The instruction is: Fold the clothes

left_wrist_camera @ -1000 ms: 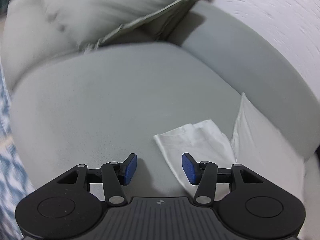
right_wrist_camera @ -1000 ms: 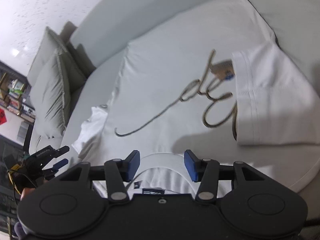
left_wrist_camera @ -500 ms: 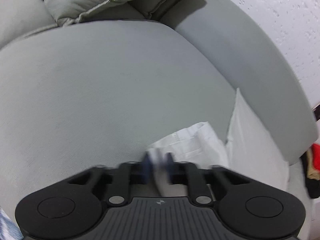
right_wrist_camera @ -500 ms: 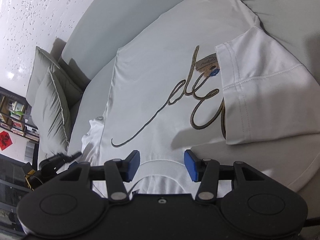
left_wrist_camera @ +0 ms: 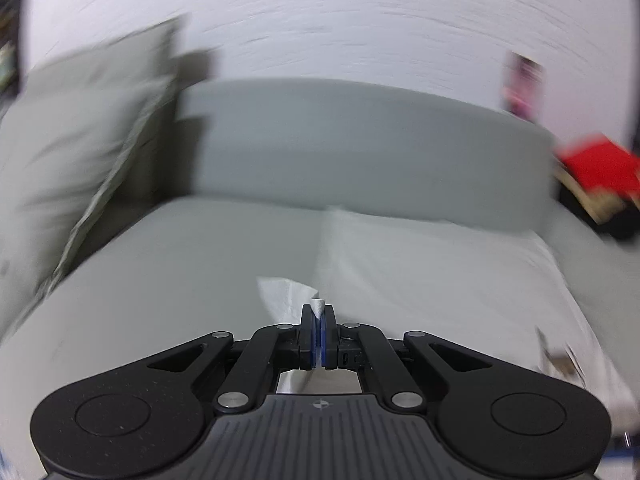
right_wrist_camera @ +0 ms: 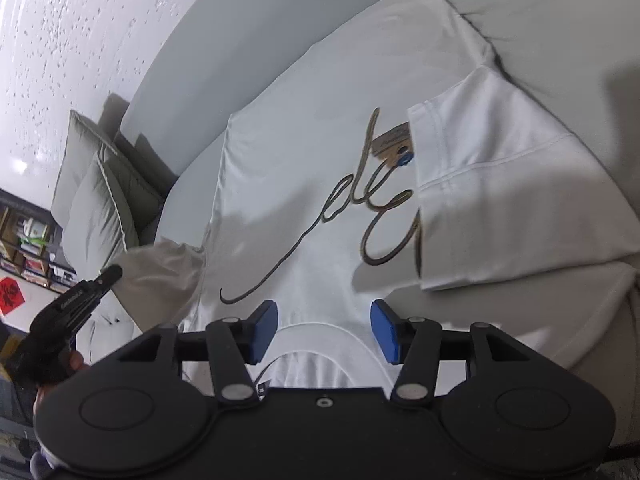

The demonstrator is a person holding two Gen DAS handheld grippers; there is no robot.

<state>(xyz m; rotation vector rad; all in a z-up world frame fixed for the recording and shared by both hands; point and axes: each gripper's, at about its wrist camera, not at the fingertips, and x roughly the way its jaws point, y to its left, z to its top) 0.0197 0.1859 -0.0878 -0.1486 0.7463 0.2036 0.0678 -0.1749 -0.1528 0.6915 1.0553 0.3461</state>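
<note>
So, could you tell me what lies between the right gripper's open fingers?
In the right wrist view, the right gripper frames the white T-shirt, namely its neckline, lying flat on the sofa.

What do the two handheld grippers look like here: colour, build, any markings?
Both grippers, left and right, are matte black with scissor-like linkage arms, silver pivot pins, round side discs and blue finger pads. The left one's ribbed body carries a small emblem.

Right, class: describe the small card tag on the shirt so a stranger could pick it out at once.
Find the grey sofa with the white T-shirt spread flat on it, gold script across its chest. By the folded-in sleeve lies the tag: the only brown card piece on the cloth, with a blue dot at its lower corner.
</note>
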